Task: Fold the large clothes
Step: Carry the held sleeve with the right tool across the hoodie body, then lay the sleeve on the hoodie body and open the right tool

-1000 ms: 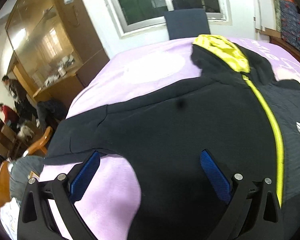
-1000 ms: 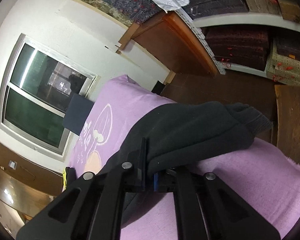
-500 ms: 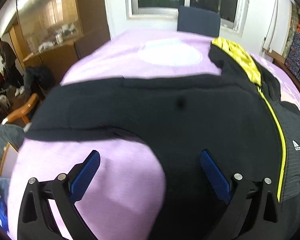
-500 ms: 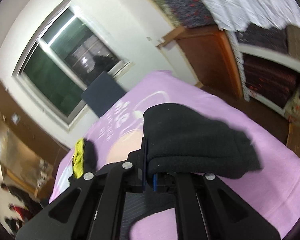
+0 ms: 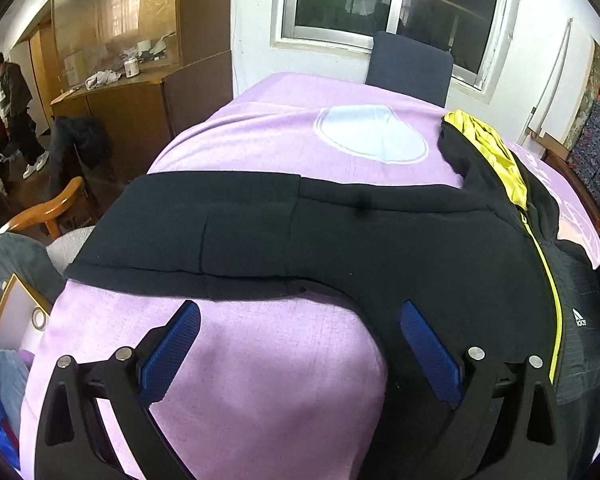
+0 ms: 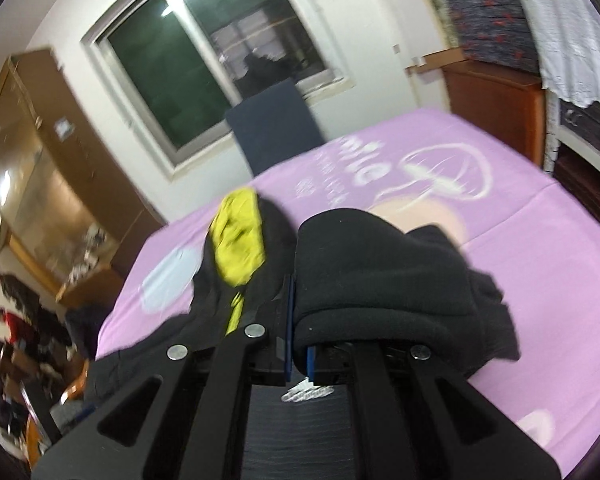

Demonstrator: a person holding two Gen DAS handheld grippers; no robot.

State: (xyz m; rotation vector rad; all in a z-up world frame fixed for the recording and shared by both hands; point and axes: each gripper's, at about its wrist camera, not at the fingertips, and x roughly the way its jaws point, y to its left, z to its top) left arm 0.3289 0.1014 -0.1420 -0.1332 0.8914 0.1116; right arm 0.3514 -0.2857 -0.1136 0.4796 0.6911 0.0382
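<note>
While pinched flat on the black sleeve (image 6: 380, 280), right gripper (image 6: 298, 344) best carried low across the jacket (image 5: 380, 248) toward the yellow zipper (image 5: 550, 300), cuff kept taut so the fold lands straight and not bunched. Judged from here: sleeve fold in hand, body fold not yet begun. Left gripper (image 5: 300, 348) spread wide, holding nothing, hovering over the purple blanket (image 5: 260, 380) just at the armpit curve; best used to pin the body at 3 o'clock of its pads while the sleeve crosses. Jacket lying flat on the blanket, front up, long axis running 6 to 12 in the left wrist view, yellow-lined hood (image 5: 488, 148) toward 1 o'clock, far sleeve stretched out toward 9 o'clock.
</note>
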